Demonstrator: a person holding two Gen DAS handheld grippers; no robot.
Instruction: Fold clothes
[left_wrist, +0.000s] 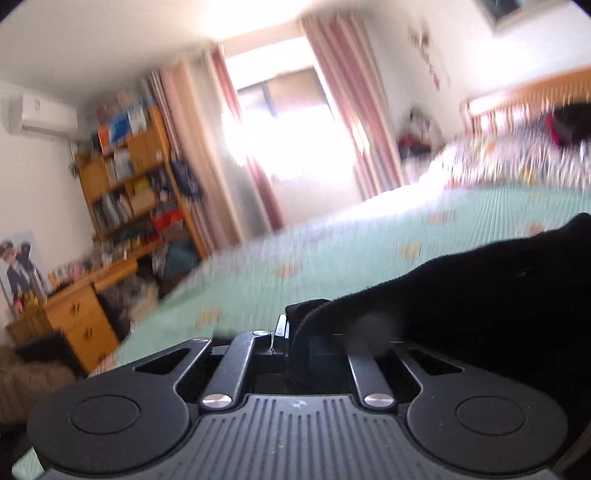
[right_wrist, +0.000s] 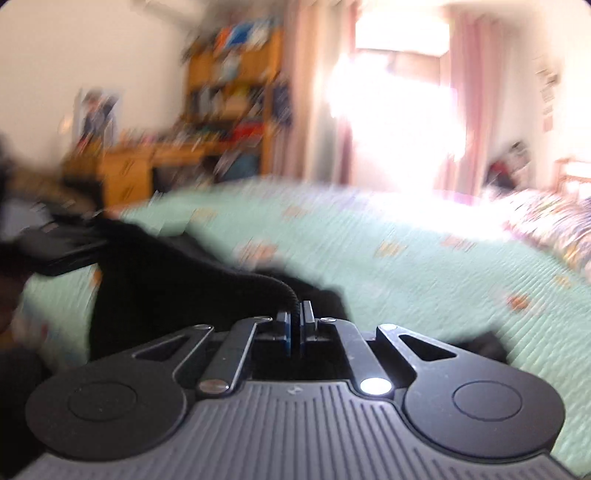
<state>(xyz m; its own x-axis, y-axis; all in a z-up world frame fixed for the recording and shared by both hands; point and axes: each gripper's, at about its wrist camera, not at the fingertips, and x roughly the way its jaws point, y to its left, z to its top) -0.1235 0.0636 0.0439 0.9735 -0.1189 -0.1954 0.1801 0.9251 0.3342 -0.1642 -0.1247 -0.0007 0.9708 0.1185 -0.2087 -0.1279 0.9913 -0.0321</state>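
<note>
A black garment (left_wrist: 480, 295) hangs over the pale green bedspread (left_wrist: 332, 251). My left gripper (left_wrist: 291, 332) is shut on its ribbed edge, and the cloth drapes over the right finger and off to the right. In the right wrist view the same black garment (right_wrist: 166, 280) stretches leftward. My right gripper (right_wrist: 295, 325) is shut on a thin ribbed hem of it, pinched between the two blue pads. At the far left of that view my left gripper (right_wrist: 62, 247) shows as a blurred dark shape at the other end of the cloth. Both views are motion-blurred.
The green bedspread (right_wrist: 406, 258) runs wide ahead. A patterned quilt (left_wrist: 517, 158) and dark items lie near the wooden headboard (left_wrist: 535, 92) at right. A wooden desk (left_wrist: 81, 314) and bookshelf (left_wrist: 136, 173) stand left, beside pink curtains (left_wrist: 192, 147) and a bright window (left_wrist: 288, 129).
</note>
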